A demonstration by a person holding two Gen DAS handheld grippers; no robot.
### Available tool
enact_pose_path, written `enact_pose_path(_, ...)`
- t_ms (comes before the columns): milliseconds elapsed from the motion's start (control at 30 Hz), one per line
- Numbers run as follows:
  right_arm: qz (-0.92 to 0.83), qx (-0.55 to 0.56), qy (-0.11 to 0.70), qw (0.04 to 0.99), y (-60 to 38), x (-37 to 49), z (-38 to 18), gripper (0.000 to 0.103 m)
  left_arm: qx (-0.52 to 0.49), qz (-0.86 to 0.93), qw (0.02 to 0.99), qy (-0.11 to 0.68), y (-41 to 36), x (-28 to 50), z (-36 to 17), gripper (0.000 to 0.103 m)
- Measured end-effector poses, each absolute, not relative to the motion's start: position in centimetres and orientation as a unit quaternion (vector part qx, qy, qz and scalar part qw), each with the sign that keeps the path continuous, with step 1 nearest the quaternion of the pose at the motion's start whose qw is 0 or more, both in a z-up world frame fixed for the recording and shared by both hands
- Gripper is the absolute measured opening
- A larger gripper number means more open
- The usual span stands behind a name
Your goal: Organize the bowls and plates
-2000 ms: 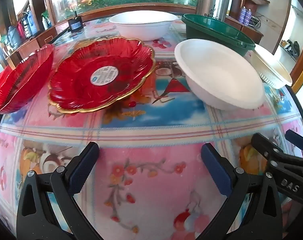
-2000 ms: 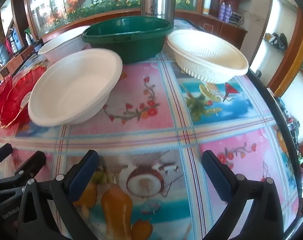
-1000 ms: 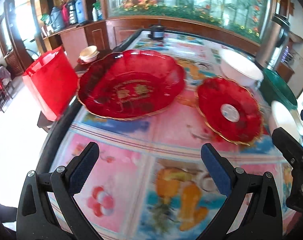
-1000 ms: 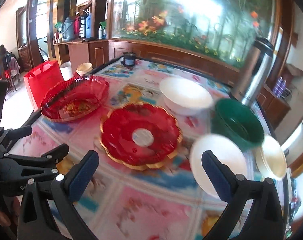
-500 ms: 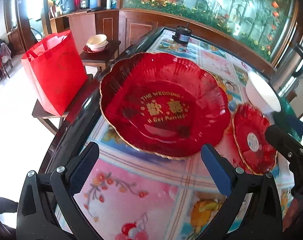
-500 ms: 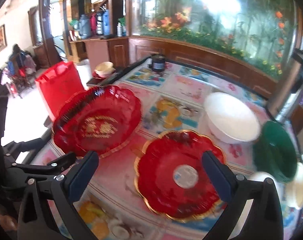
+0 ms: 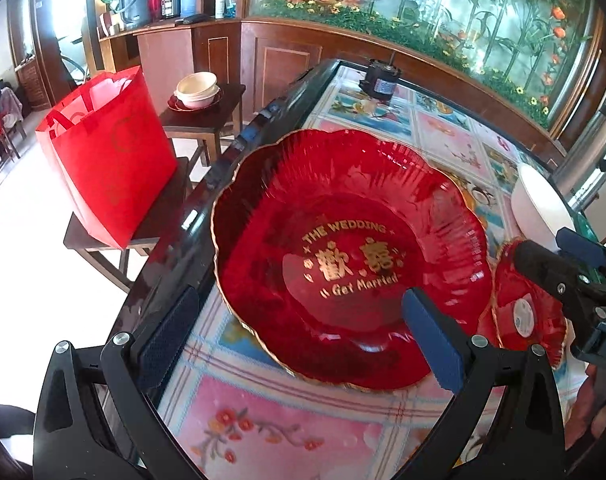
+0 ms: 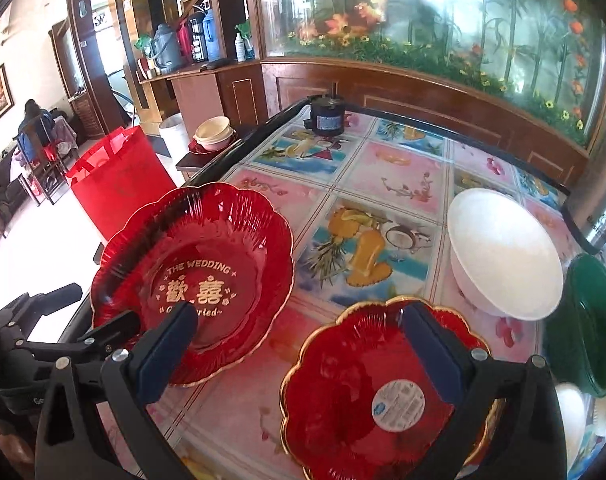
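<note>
my left gripper (image 7: 303, 328) hangs open over the big red plate (image 7: 343, 248) at the table's (image 8: 403, 176) left edge. my right gripper (image 8: 299, 352) gapes over the small red plate (image 8: 355, 392); white bowl (image 8: 503, 256) sits beyond.

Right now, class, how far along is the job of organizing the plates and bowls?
Done: nothing looks stacked yet; the large red plate, small red plate, white bowl and green bowl lie apart on the table. In hand: nothing; the left gripper and right gripper are open above the red plates. Left: all the gathering.
</note>
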State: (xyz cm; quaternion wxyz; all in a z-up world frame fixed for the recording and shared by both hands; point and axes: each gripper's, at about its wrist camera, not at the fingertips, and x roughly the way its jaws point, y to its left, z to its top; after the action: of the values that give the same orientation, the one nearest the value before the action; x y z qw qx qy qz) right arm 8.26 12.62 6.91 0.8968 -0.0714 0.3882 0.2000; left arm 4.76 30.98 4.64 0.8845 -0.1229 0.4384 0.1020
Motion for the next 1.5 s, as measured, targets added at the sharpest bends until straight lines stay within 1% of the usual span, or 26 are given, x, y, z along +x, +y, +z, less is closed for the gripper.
enact_pose_path(200,0.198,-0.087,0.401,0.890,13.3,9.5,6.5,0.101,-0.105,0.125,0.878,0.449,31.6,5.7,4.1,0.103)
enact_pose_path(367,0.196,-0.089,0.406,0.888,13.5,10.2,6.2,0.101,-0.106,0.115,0.871,0.465,32.0,6.5,3.6,0.103)
enact_pose_path(467,0.194,-0.097,0.409,0.887,13.8,10.7,6.0,0.099,-0.112,0.110,0.866,0.474,32.2,6.9,3.2,0.103)
enact_pose_path(533,0.192,-0.102,0.412,0.885,14.1,11.1,5.9,0.091,-0.115,0.106,0.866,0.474,32.4,7.0,3.2,0.102)
enact_pose_path(567,0.191,-0.100,0.415,0.884,14.2,11.3,5.8,0.088,-0.113,0.107,0.867,0.473,32.4,7.1,3.3,0.099)
enact_pose_path(600,0.193,-0.096,0.420,0.881,14.1,11.7,5.6,0.081,-0.111,0.107,0.867,0.473,32.4,7.2,3.3,0.097)
enact_pose_path(633,0.194,-0.092,0.426,0.879,14.1,11.9,5.5,0.077,-0.109,0.107,0.867,0.475,32.4,7.3,3.4,0.097)
enact_pose_path(667,0.194,-0.088,0.431,0.877,14.1,12.2,5.3,0.077,-0.109,0.105,0.866,0.476,32.4,7.5,3.4,0.094)
enact_pose_path(700,0.193,-0.086,0.436,0.875,14.1,12.5,5.2,0.077,-0.111,0.102,0.865,0.478,32.4,7.6,3.4,0.087)
enact_pose_path(767,0.194,-0.083,0.444,0.871,14.1,13.0,4.9,0.072,-0.115,0.100,0.861,0.485,32.6,8.0,3.2,0.079)
enact_pose_path(833,0.201,-0.078,0.449,0.867,14.1,13.3,4.8,0.061,-0.115,0.102,0.858,0.490,32.7,8.4,3.1,0.079)
enact_pose_path(967,0.209,-0.071,0.456,0.862,14.4,13.7,4.5,0.054,-0.111,0.107,0.856,0.494,32.7,8.9,2.7,0.079)
enact_pose_path(1000,0.211,-0.068,0.460,0.860,14.4,13.8,4.3,0.050,-0.113,0.108,0.855,0.495,32.8,8.9,2.6,0.078)
enact_pose_path(1033,0.214,-0.063,0.463,0.858,14.4,13.9,4.2,0.043,-0.115,0.111,0.853,0.497,33.0,9.0,2.5,0.076)
enact_pose_path(1067,0.217,-0.057,0.468,0.855,14.4,14.2,4.0,0.037,-0.118,0.112,0.852,0.498,33.1,9.0,2.5,0.071)
enact_pose_path(1100,0.219,-0.051,0.471,0.853,14.3,14.3,3.9,0.025,-0.122,0.117,0.851,0.497,33.3,9.1,2.5,0.066)
enact_pose_path(1133,0.222,-0.046,0.473,0.851,14.3,14.4,3.8,0.017,-0.125,0.120,0.851,0.496,33.5,9.1,2.5,0.063)
enact_pose_path(1167,0.227,-0.037,0.476,0.849,14.1,14.6,3.7,0.015,-0.129,0.124,0.849,0.496,33.8,9.1,2.5,0.055)
enact_pose_path(1200,0.232,-0.030,0.482,0.845,14.0,14.7,3.5,0.010,-0.133,0.129,0.849,0.495,34.1,9.1,2.5,0.045)
enact_pose_path(1233,0.235,-0.027,0.485,0.842,14.0,14.7,3.3,0.009,-0.134,0.132,0.848,0.496,34.3,9.2,2.5,0.041)
enact_pose_path(1267,0.238,-0.026,0.485,0.841,14.0,14.6,3.3,0.009,-0.133,0.136,0.847,0.496,34.5,9.2,2.4,0.032)
enact_pose_path(1300,0.233,-0.034,0.478,0.846,14.1,14.3,3.4,0.009,-0.133,0.139,0.848,0.494,34.6,9.2,2.5,0.027)
enact_pose_path(1333,0.230,-0.040,0.475,0.848,14.1,14.2,3.5,0.009,-0.134,0.141,0.848,0.493,34.8,9.1,2.5,0.025)
enact_pose_path(1400,0.231,-0.036,0.476,0.848,13.9,14.0,3.5,0.009,-0.139,0.144,0.848,0.491,35.1,8.9,2.4,0.018)
enact_pose_path(1500,0.233,-0.034,0.469,0.851,13.7,13.5,4.0,0.009,-0.151,0.140,0.847,0.490,35.4,8.8,2.3,0.016)
